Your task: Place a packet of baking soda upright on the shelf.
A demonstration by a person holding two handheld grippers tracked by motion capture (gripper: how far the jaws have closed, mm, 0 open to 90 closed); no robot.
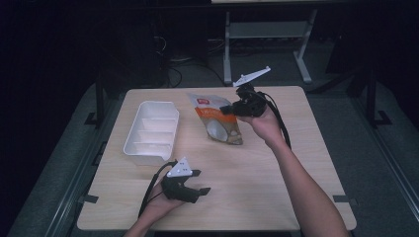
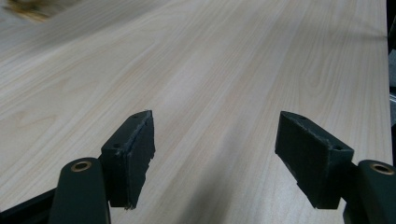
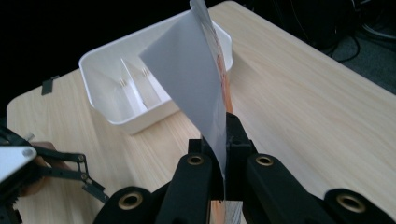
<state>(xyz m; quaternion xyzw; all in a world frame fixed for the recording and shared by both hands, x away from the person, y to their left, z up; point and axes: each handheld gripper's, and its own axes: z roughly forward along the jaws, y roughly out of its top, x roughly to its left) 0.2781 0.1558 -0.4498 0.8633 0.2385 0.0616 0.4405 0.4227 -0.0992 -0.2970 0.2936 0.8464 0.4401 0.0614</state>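
Note:
An orange and white snack pouch [image 1: 217,121] hangs tilted over the middle of the wooden table [image 1: 276,187], its lower end close to the surface. My right gripper [image 1: 228,109] is shut on the pouch's upper right edge. In the right gripper view the pouch's pale back [image 3: 187,70] rises from between the closed jaws of that gripper [image 3: 224,135]. My left gripper [image 1: 200,181] rests low near the table's front edge, open, with nothing between its jaws. The left gripper view shows its pads [image 2: 135,154] wide apart over bare wood [image 2: 210,56].
A white divided tray [image 1: 148,104] stands at the table's left, to the left of the pouch; it looks empty in the right gripper view [image 3: 135,122]. My left gripper [image 3: 93,179] appears there at lower left. Dark floor, cables and desk legs lie beyond the far edge.

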